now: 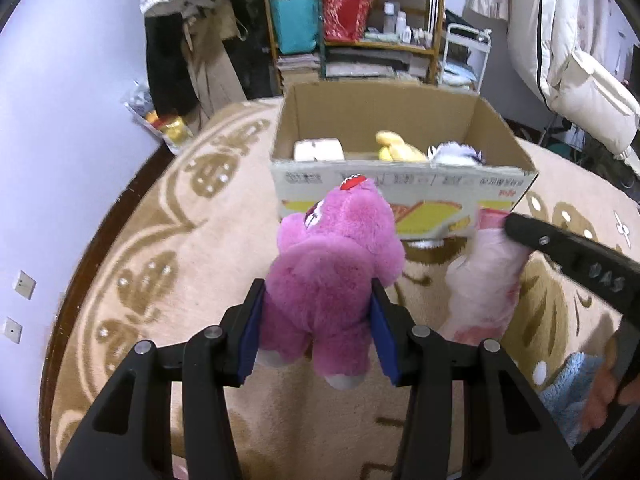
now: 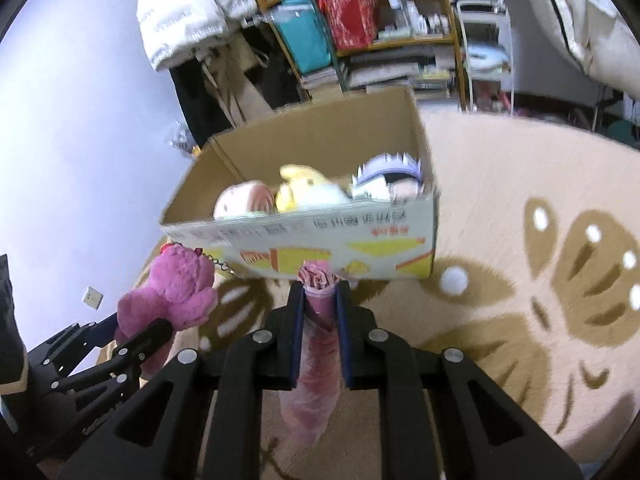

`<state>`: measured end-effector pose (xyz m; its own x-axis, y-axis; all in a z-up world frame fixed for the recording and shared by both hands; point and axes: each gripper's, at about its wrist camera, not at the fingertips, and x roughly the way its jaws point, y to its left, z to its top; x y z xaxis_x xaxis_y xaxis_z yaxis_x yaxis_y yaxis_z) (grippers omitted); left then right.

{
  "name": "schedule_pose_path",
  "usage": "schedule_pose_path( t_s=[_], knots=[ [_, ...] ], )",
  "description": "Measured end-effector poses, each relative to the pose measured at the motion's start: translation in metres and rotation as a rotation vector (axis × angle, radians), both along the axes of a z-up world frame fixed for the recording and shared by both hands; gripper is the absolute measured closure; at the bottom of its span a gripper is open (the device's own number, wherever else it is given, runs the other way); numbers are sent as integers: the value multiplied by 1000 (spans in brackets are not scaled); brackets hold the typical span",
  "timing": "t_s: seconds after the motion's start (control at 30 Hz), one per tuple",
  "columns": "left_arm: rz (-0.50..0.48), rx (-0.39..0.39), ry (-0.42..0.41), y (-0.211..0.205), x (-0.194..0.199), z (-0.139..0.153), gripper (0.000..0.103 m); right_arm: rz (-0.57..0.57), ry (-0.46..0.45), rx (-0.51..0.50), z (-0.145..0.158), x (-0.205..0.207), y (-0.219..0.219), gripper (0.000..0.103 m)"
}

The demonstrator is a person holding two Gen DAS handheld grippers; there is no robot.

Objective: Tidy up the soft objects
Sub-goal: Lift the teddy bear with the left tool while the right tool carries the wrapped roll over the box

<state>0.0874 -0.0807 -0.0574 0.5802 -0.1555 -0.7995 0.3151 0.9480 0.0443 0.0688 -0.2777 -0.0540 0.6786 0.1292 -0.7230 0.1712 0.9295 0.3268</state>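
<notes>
Soft toys are heading for the cardboard box [image 1: 400,188], two at once! Left gripper [image 1: 318,320] clamps the purple plush [image 1: 332,264] above the rug [image 1: 180,240]; right gripper [image 2: 318,312] pinches a pale pink plush [image 2: 316,360], both just short of the box. Three toys lie inside already (cream, yellow, white-and-blue). Next, I'd judge: carry over the rim, release.

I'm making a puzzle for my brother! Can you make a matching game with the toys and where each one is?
Things:
1. purple plush
2. pale pink plush
3. yellow plush
4. cardboard box

Places:
A. inside the box
B. clamped in the right gripper
C. standing on the rug
D. clamped in the left gripper

Pairs: 1-D, 2-B, 3-A, 4-C
</notes>
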Motion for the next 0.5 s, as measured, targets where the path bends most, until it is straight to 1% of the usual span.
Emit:
schedule_pose_path(
  t_s=[0.1,0.23,0.33,0.5],
  knots=[
    [13,-1,-39,7,-7,14,56,-18,-55,-3,22,-12,-5,87],
    [22,8,-91,14,-14,30,56,-27,-149,-37,61,-21,-2,87],
    [23,12,-139,17,-18,44,56,-26,-217,-65,83,-32,0,87],
    [28,20,-195,17,-19,62,56,-11,-281,-89,114,-29,2,87]
  ],
)
